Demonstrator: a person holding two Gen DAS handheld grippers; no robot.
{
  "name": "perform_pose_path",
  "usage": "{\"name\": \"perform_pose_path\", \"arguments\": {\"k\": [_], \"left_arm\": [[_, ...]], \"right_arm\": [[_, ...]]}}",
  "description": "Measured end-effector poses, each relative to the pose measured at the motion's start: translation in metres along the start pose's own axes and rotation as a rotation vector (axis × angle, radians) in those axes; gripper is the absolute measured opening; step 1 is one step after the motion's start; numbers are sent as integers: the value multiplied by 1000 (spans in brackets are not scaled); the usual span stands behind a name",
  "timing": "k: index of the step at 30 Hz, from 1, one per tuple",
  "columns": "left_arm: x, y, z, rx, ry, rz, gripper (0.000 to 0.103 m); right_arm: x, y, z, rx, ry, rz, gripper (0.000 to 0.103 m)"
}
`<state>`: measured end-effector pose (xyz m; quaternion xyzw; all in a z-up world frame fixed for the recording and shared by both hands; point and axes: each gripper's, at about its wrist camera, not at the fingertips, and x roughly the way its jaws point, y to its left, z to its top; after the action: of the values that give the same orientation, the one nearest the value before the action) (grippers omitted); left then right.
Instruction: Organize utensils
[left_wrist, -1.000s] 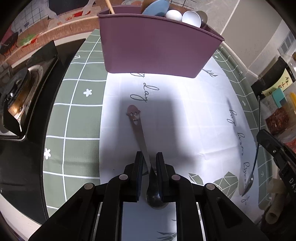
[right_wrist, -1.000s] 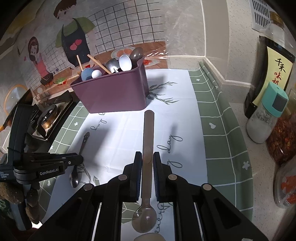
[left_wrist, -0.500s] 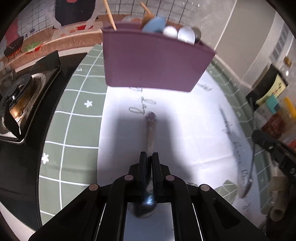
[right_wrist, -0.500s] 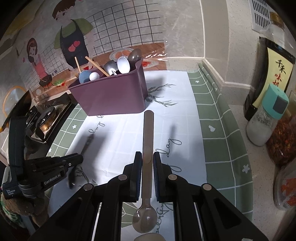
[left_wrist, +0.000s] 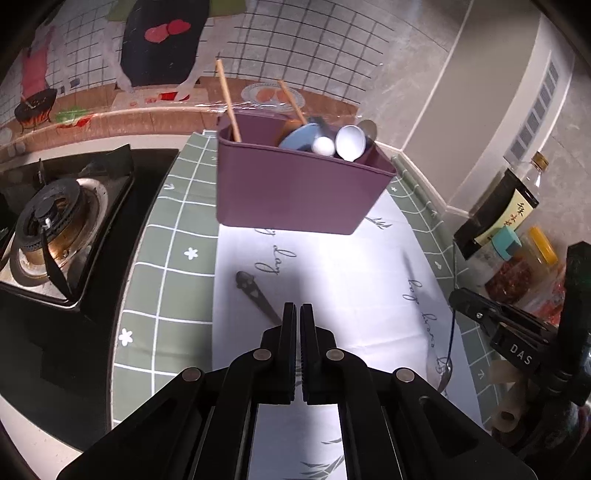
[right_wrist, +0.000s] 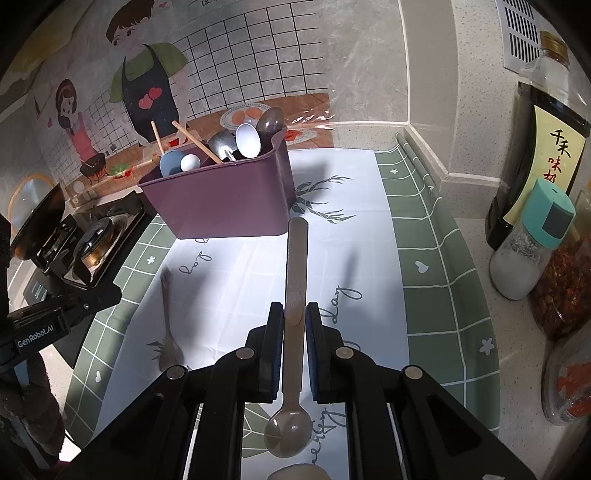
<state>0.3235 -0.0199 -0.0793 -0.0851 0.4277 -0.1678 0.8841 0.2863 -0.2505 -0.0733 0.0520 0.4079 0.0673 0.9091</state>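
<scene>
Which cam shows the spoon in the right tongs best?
Right wrist: the spoon shows full length, handle to bowl, clamped in the right tongs. Left wrist shows only a thin, edge-on sliver at far right.

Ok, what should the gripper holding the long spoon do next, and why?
Probably carry it up and forward to the purple bin. The right gripper is shut on the spoon, whose handle points at the bin, and the bin already holds other utensils.
</scene>
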Motion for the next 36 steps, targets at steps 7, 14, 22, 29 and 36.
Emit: {"name": "perform_pose_path", "arguments": {"k": [7, 14, 22, 29, 36], "left_arm": [[26, 10, -13, -33, 133, -70, 16], [53, -17, 0, 164, 212, -158, 33], [98, -3, 37, 160, 307, -134, 33], [78, 32, 25, 144, 319, -132, 33], [44, 36, -11, 236, 331, -173, 42]], "right_arm": [[1, -1, -2, 6, 6, -1, 11], [-3, -8, -4, 14, 9, -16, 11], [-14, -15, -13, 19, 11, -45, 11], [-17, -28, -13, 40, 17, -84, 11], [-6, -22, -12, 29, 35, -69, 11]]}}
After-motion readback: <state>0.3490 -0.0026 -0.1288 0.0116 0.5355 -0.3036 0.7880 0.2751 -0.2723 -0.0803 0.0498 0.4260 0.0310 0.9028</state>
